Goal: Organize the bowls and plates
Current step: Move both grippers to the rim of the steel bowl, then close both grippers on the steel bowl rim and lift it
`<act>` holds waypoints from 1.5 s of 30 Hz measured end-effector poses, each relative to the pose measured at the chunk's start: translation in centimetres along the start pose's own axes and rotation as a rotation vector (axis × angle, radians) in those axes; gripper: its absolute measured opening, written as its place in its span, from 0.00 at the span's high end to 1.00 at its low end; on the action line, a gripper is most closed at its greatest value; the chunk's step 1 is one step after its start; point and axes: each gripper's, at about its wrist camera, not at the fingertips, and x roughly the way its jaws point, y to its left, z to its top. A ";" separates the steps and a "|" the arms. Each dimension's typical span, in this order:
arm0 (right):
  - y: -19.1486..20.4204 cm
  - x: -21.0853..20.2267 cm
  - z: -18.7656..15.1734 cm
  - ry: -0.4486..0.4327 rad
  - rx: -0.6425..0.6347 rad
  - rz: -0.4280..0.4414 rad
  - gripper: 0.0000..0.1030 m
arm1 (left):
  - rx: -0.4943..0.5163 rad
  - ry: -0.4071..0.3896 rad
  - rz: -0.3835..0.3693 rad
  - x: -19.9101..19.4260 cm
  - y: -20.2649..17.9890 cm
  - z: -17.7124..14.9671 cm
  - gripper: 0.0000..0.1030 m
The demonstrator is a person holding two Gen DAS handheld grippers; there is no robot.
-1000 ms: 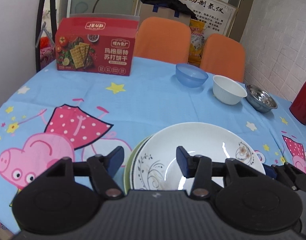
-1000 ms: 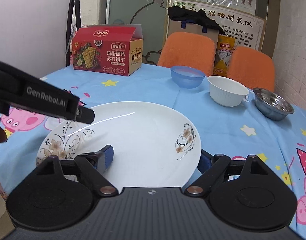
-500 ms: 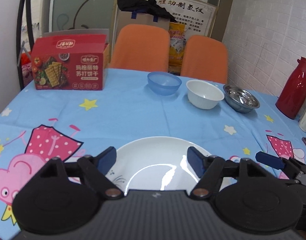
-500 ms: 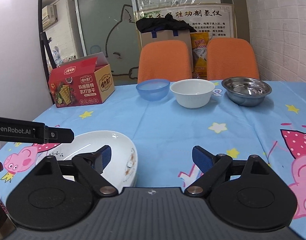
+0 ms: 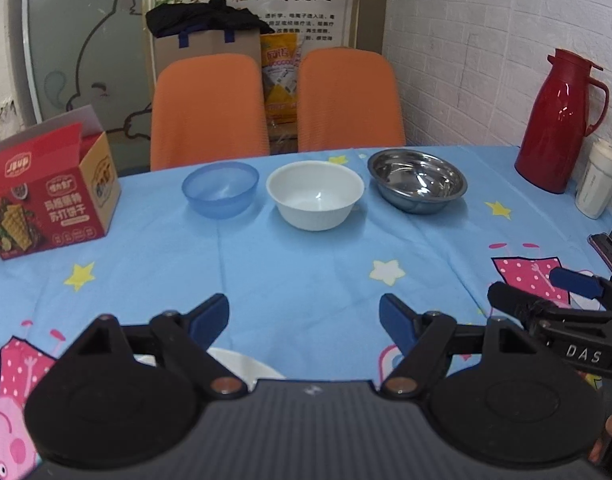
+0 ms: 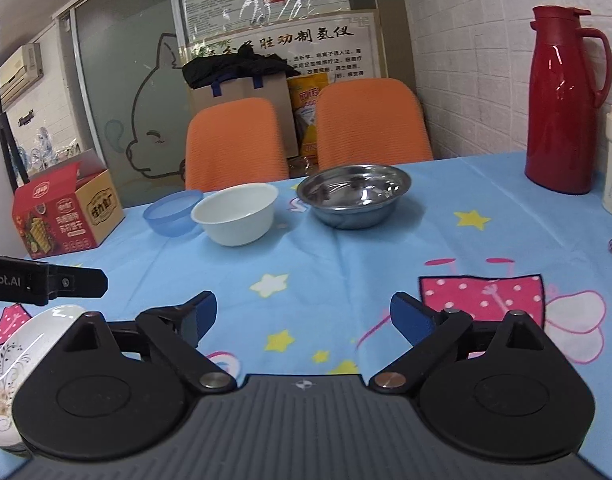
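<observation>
Both grippers hover low over the near edge of the table (image 5: pixel 306 264), pointing toward the far side, each with its jaws spread wide and nothing between them. The left gripper (image 5: pixel 304 316) sits above the plates (image 5: pixel 242 364), of which only a white sliver shows under its left finger. The right gripper (image 6: pixel 304 314) is just right of them; from its camera the plates (image 6: pixel 10 364) show a floral rim at the near left.

Three bowls stand in a row at the far side: a blue bowl (image 5: pixel 220 188) on the left, a white bowl (image 5: pixel 314 194) in the middle, a steel bowl (image 5: pixel 417 180) on the right.

The right gripper's side reads "DAS", the left's "obot.AI". A red cracker box (image 5: pixel 46 196) at far left and a wall poster (image 5: pixel 262 8) carry Chinese writing.
</observation>
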 end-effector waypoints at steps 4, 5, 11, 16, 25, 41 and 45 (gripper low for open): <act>-2.8 0.4 1.5 -0.030 0.015 -0.032 0.00 | 0.036 0.005 -0.008 1.1 -1.8 1.1 0.26; -3.4 0.5 1.7 -0.037 0.019 -0.040 0.00 | 0.044 0.007 -0.006 1.3 -2.1 1.2 0.26; -5.7 1.5 2.5 -0.056 0.043 -0.053 0.00 | 0.080 0.038 -0.001 3.1 -3.6 1.7 0.26; -6.5 2.3 2.2 -0.033 0.033 -0.040 0.00 | 0.106 0.075 -0.040 4.6 -4.2 2.8 0.26; -8.0 5.8 7.3 -0.020 -0.056 -0.061 0.00 | 0.057 0.022 -0.180 10.3 -4.1 12.5 0.26; -10.0 19.7 10.0 0.201 0.055 -0.088 0.00 | 0.036 0.290 -0.310 29.2 -6.0 16.7 0.33; -10.0 20.8 9.5 0.228 0.080 -0.069 0.00 | 0.092 0.281 -0.309 29.3 -7.2 16.3 0.44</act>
